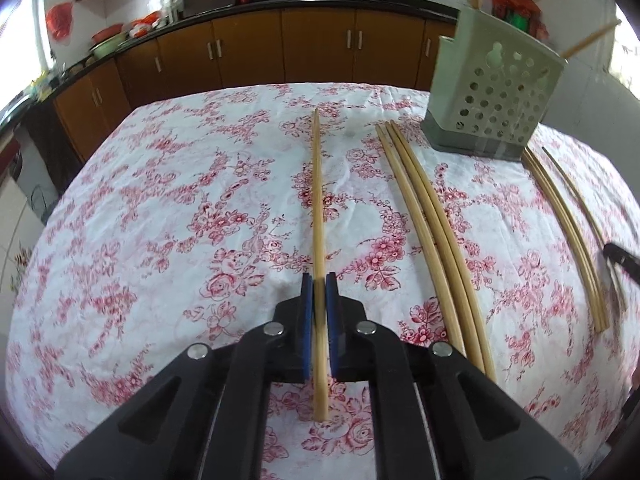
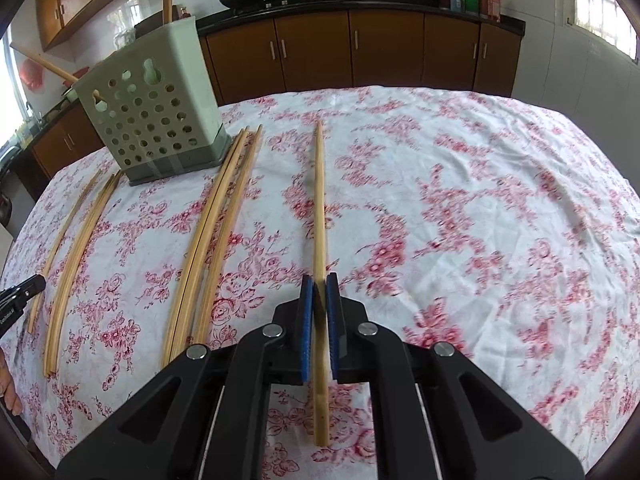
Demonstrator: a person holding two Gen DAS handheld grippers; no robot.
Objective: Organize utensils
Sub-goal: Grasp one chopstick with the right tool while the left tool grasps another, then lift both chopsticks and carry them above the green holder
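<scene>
From your left wrist camera, your left gripper (image 1: 319, 280) points down and forward over the floral tablecloth (image 1: 160, 200), its blue pads (image 1: 307, 312) clamped on a single bamboo chopstick (image 1: 318, 200) that runs straight ahead between them, its far tip toward the kitchen cabinets (image 1: 248, 52). To its right lie three loose chopsticks (image 1: 424, 216) side by side, then the perforated green utensil holder (image 1: 496, 92) standing upright with chopsticks sticking out of its top, and more chopsticks (image 1: 568, 232) beyond. From your right wrist camera, your right gripper (image 2: 319, 280) tilts down the same way, jaws closed on another chopstick (image 2: 320, 200) lined up along its fingers. The holder (image 2: 152, 104) stands to the left, with a bundle of chopsticks (image 2: 216, 220) just beside its base and a further bundle (image 2: 80, 248) near the left edge.
</scene>
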